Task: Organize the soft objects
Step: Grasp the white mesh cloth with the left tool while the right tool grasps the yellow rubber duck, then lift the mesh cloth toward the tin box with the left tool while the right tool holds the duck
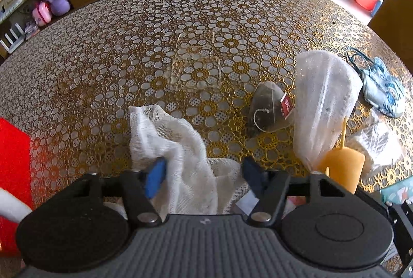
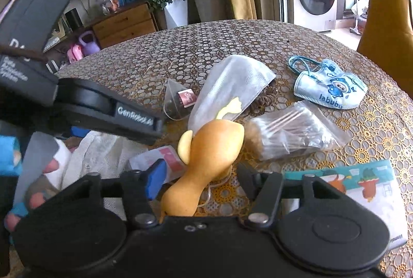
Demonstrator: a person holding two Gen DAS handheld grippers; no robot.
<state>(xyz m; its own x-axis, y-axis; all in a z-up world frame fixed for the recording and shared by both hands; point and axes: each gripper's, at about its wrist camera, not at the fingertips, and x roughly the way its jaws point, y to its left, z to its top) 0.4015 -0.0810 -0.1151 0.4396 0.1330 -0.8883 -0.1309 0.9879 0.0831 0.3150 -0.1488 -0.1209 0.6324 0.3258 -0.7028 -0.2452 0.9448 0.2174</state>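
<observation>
cotton swabs (image 2: 291, 133) in right view only

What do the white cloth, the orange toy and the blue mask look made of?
White cloth: open-weave mesh, gauze or netting by the look; holes show and it drapes limp. Matte.
Orange toy: smooth, seamless, slightly glossy skin; probably soft foam or rubber, can't tell which.
Blue mask: matte non-woven fabric, seemingly; stitched edge, printed cartoon, elastic ear loops.
</observation>
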